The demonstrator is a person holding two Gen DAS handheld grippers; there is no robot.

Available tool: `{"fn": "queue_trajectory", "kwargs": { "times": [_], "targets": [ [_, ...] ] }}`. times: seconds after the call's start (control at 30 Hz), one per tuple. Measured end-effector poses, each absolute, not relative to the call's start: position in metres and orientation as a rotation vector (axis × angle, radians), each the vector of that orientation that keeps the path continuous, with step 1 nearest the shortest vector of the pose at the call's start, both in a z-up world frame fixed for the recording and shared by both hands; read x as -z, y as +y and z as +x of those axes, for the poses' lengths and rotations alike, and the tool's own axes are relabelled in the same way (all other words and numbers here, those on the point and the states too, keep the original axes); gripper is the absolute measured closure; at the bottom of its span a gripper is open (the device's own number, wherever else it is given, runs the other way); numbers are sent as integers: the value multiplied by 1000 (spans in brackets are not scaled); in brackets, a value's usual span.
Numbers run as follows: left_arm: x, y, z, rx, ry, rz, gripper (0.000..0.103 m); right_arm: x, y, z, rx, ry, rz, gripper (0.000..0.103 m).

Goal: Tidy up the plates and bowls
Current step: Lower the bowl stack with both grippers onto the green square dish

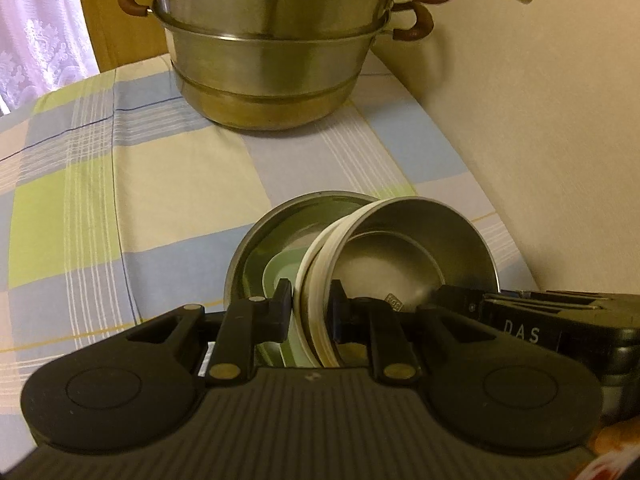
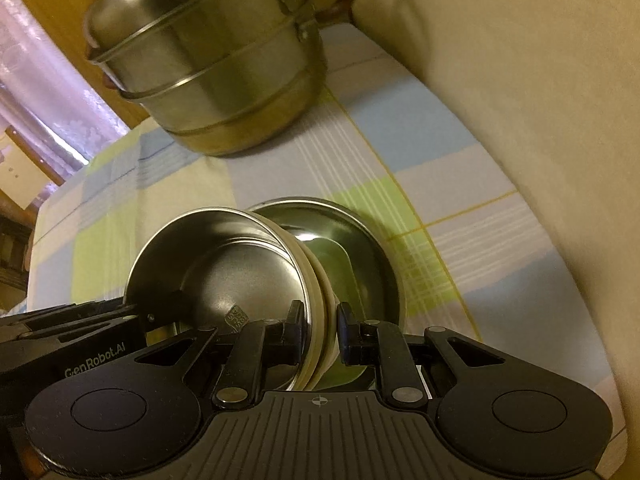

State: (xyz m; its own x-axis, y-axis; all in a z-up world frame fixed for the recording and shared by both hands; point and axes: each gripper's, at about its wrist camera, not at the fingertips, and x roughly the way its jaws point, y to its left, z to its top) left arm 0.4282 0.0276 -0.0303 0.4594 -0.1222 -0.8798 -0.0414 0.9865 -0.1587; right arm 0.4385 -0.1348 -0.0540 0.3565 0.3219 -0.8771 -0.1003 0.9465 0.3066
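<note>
Both grippers are pinching the rim of the white bowl stack (image 1: pixel 320 280), the left gripper (image 1: pixel 310 304) and right gripper (image 2: pixel 320 328), carrying it over the metal plate (image 2: pixel 360 248). Next, it probably needs lowering gently.

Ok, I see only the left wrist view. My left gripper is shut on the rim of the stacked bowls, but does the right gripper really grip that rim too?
Observer: Yes. The right gripper is shut on the stacked bowls, with one finger inside the rim and one outside.
Operator: And the far side of the steel basin below them?
Observer: The steel basin stands on the checked tablecloth, and its far rim is apart from the cream wall.
Operator: Is the steamer pot covered?
Observer: Your view cuts off its top. The steamer pot carries a domed steel lid.
</note>
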Motion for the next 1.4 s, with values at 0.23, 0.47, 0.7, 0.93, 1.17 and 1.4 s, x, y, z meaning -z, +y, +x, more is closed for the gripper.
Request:
{"fn": "queue_trajectory", "kwargs": {
  "times": [0.23,0.47,0.7,0.93,1.17,1.4],
  "targets": [
    [43,27,439,51,1140,-150,87,70,-136,453,-263,1245,236,86],
    [56,27,444,50,1174,-157,87,81,-136,461,-255,1289,233,87],
    [64,28,446,51,1187,-173,87,86,-134,466,-245,1298,219,87],
    [74,30,444,50,1195,-186,88,88,-130,463,-251,1272,183,87],
    [76,32,445,51,1180,-193,87,88,-128,464,-255,1253,167,87],
    [78,33,441,57,1165,-203,87,86,-126,463,-259,1235,140,85]
  ]
}}
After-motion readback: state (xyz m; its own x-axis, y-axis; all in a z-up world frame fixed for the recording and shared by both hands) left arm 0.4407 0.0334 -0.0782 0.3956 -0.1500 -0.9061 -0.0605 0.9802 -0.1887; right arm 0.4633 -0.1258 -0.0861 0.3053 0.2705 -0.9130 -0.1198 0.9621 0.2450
